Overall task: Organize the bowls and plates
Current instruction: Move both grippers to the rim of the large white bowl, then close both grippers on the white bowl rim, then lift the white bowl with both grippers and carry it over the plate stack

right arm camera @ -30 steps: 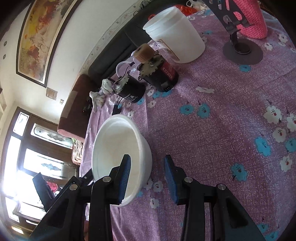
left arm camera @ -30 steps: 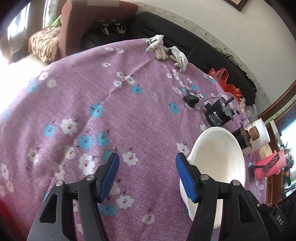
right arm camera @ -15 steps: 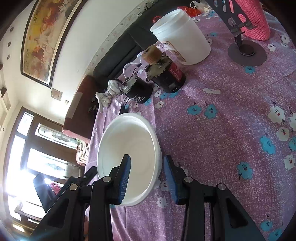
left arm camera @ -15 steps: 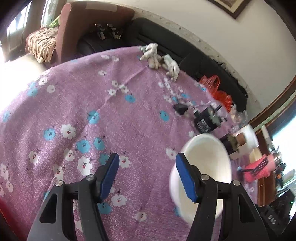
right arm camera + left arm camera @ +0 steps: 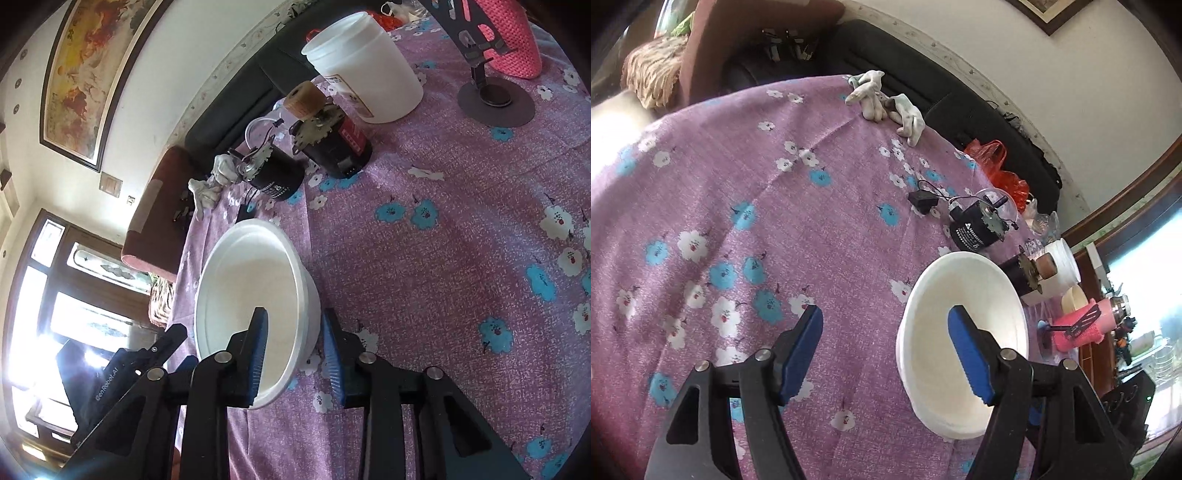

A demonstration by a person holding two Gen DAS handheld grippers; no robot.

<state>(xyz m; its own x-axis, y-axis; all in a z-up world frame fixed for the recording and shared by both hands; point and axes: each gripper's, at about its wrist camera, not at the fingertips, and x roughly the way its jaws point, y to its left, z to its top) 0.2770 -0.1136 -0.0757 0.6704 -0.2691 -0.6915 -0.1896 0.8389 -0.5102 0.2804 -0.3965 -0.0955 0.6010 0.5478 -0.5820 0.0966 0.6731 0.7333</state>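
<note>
A white bowl [image 5: 255,280] is tilted above the purple flowered tablecloth [image 5: 443,258]. My right gripper [image 5: 295,354] straddles its near rim, one blue pad inside and one outside, and holds it. The same bowl [image 5: 964,332] shows at the right of the left wrist view. My left gripper [image 5: 886,350] is open and empty; its right finger [image 5: 967,354] stands in front of the bowl, its left finger [image 5: 801,347] over the cloth.
Two black motors [image 5: 277,173] [image 5: 332,147], a white plastic tub [image 5: 365,81], a phone stand [image 5: 491,99] and a pink knitted cover [image 5: 513,40] stand at the far side. White gloves [image 5: 882,99] and a black adapter [image 5: 921,201] lie on the cloth. A sofa [image 5: 923,92] runs behind the table.
The bowl has been tipped and lifted off the cloth in my right gripper. The left gripper has stayed open and shifted slightly beside the bowl.
</note>
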